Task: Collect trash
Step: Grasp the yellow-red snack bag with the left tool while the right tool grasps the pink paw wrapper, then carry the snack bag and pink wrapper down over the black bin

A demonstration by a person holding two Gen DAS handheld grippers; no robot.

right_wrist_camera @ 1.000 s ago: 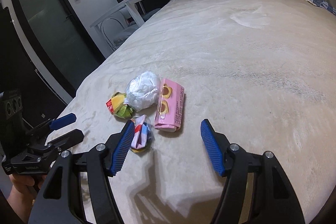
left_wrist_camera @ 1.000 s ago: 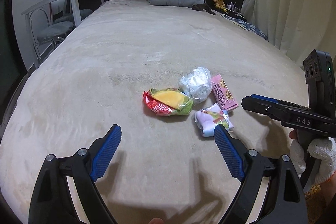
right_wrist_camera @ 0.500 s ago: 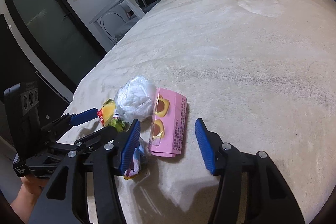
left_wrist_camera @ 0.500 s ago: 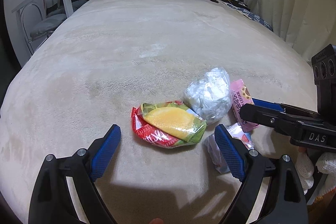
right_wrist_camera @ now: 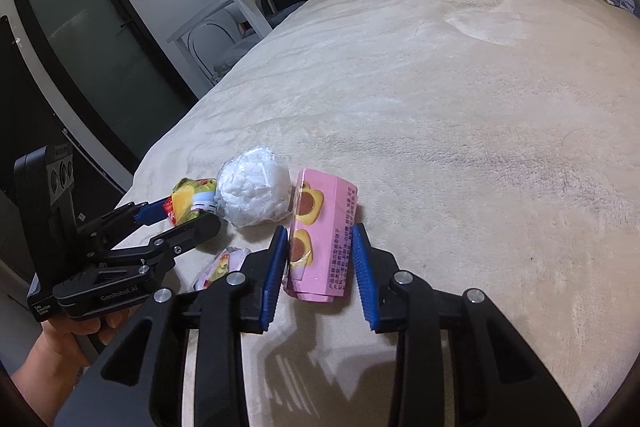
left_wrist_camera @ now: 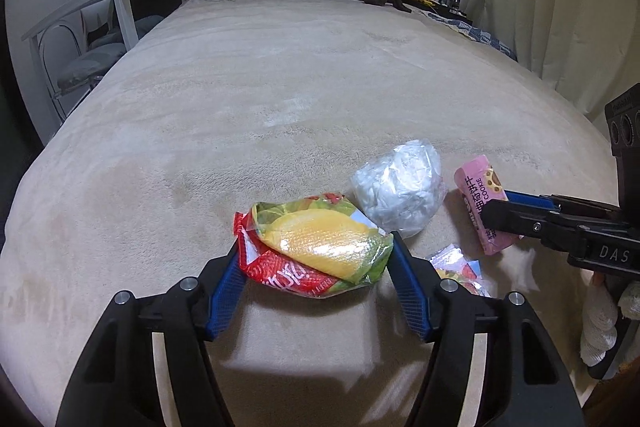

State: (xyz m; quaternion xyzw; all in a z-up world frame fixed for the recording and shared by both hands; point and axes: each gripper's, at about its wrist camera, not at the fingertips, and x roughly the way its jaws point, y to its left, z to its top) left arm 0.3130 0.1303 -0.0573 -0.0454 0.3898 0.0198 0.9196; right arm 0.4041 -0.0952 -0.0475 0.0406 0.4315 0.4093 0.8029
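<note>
Beige blanket on the bed [left_wrist_camera: 280, 99], trash clustered near its edge. Left gripper [left_wrist_camera: 316, 267] brackets the yellow-green snack bag [left_wrist_camera: 320, 247], blue pads touching both sides. Right gripper [right_wrist_camera: 320, 259] straddles the pink cookie packet [right_wrist_camera: 324, 235], left pad touching, right pad just apart.
</note>
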